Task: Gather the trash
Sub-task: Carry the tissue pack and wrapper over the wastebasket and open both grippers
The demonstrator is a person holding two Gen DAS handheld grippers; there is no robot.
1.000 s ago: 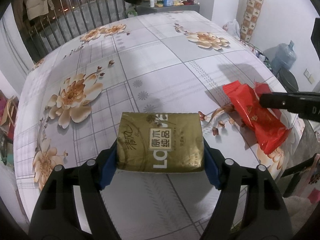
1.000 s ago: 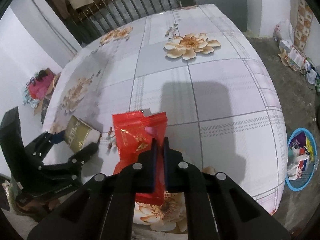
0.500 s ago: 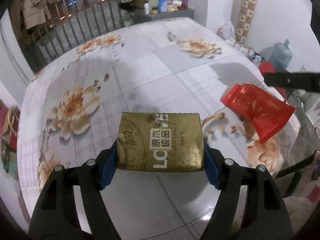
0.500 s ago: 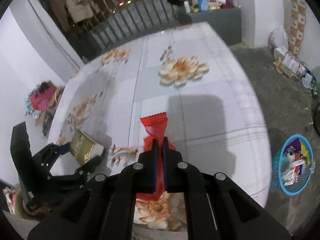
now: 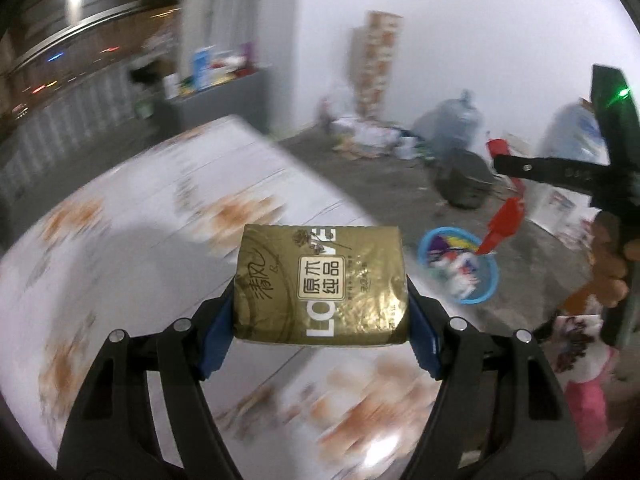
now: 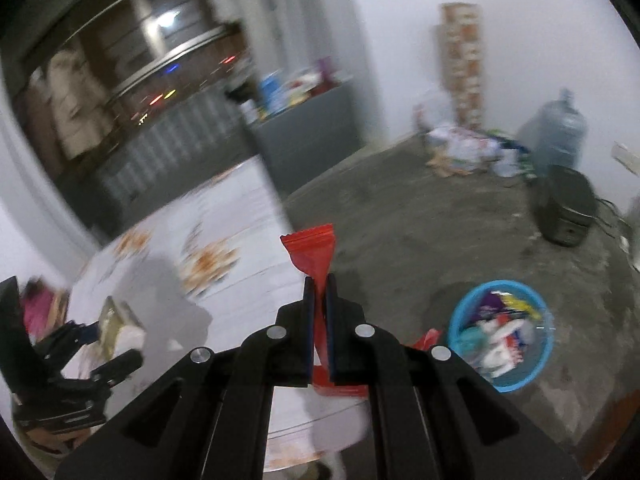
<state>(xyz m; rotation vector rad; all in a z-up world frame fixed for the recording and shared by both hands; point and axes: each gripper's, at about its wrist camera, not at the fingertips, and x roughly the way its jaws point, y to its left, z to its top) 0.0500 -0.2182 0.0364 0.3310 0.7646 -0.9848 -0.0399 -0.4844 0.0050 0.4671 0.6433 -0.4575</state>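
My left gripper [image 5: 320, 312] is shut on a gold tissue pack [image 5: 322, 284], held up above the flowered table [image 5: 120, 240]. In the right wrist view my right gripper [image 6: 319, 280] is shut on a red wrapper [image 6: 310, 254], which sticks up from between the pads and hangs below them. From the left wrist view the red wrapper [image 5: 502, 226] dangles over a blue trash basket [image 5: 490, 280] on the floor. The right gripper's body [image 5: 560, 170] shows at the right edge, with a hand [image 5: 610, 260] on it. The left gripper [image 6: 86, 332] and its tissue pack [image 6: 118, 322] appear at lower left.
The blue basket [image 6: 538, 364] holds several pieces of litter, on the grey floor right of the table edge [image 6: 280, 208]. A black bin [image 6: 566, 208], a water jug [image 6: 560, 136] and scattered clutter [image 6: 460, 148] stand by the far wall. A grey cabinet [image 6: 304, 136] sits behind the table.
Both grippers have lifted off the table and swung right, toward the floor and the blue basket. The tissue pack and red wrapper rose with them. Both views are now motion-blurred.
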